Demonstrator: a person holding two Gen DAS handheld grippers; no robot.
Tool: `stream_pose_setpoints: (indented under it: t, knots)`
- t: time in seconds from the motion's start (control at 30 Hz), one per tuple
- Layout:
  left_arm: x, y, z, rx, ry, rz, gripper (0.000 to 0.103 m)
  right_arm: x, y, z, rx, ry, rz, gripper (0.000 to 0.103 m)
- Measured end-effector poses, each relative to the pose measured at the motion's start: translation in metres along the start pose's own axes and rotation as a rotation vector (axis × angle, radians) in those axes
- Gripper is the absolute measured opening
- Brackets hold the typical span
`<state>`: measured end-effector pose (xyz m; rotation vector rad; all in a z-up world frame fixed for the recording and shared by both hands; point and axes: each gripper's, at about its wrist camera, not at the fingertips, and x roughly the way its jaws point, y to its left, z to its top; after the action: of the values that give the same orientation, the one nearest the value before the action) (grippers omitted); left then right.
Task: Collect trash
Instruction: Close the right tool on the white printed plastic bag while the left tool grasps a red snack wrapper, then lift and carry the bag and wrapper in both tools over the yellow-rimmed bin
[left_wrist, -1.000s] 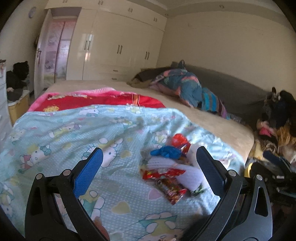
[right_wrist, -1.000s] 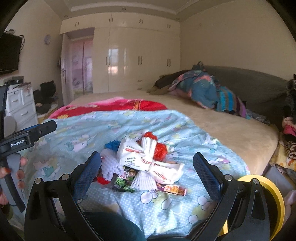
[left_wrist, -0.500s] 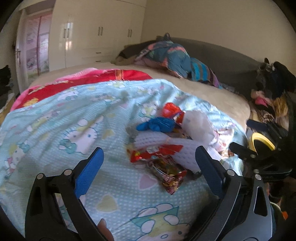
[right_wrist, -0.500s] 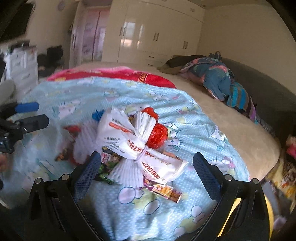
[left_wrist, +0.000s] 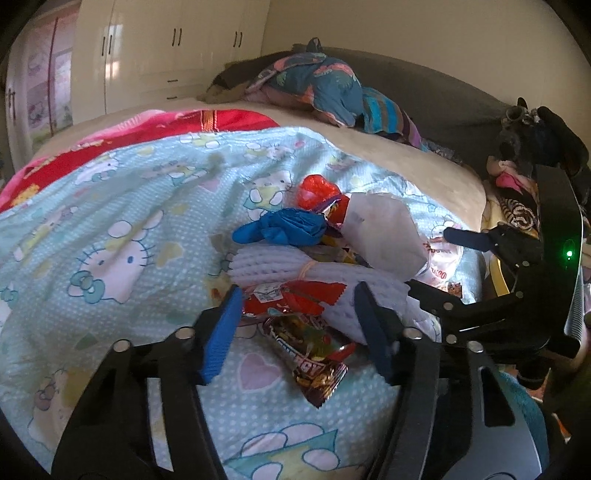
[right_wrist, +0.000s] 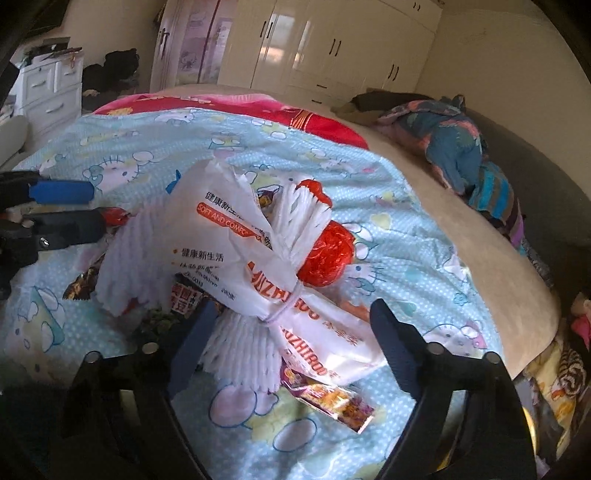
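So the trash pile (left_wrist: 314, 258) sits on the light-blue cartoon-cat blanket (left_wrist: 122, 206) near the foot of the bed, all heaped together: white foam netting, a blue crumpled bag (left_wrist: 284, 229), a red plastic ball of wrap (right_wrist: 325, 262), a white printed plastic bag (right_wrist: 236, 236) tied with a band.

The left gripper (left_wrist: 295, 328) has its jaws closing around a red snack wrapper (left_wrist: 295, 299) and a dark shiny candy wrapper (left_wrist: 314, 354). The pads aren't pressing on either yet, as far as I can tell. The right gripper (right_wrist: 288, 343) is closing too, straddling the tied white bag and the foam netting (right_wrist: 240, 347) under it, pads not touching (its left pad is half buried behind the netting, so hard to be sure).

Whatever lies under the bag is mostly covered. The print on the purple-gold wrapper (right_wrist: 332, 402) in front is too blurry to read.
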<state>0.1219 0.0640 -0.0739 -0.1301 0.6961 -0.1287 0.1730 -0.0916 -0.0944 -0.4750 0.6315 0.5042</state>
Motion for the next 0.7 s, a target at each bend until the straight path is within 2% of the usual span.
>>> stream_pose_setpoints:
  t: [0.13,0.27,0.43,0.7]
  knots:
    - [0.006,0.003,0.0,-0.023,0.018,-0.025,0.025,0.003,0.001,0.002,0.01,0.0,0.044,0.061]
    - [0.005,0.006,-0.001,-0.051,0.011,-0.028,0.016,-0.001,-0.001,0.001,0.024,-0.018,0.067,0.051]
    - [-0.002,0.012,0.001,-0.086,-0.007,-0.038,0.014,-0.013,-0.014,-0.001,0.1,-0.056,0.091,0.042]
    - [-0.033,0.015,0.018,-0.123,-0.097,-0.039,0.011,-0.035,-0.04,-0.007,0.288,-0.117,0.175,0.034]
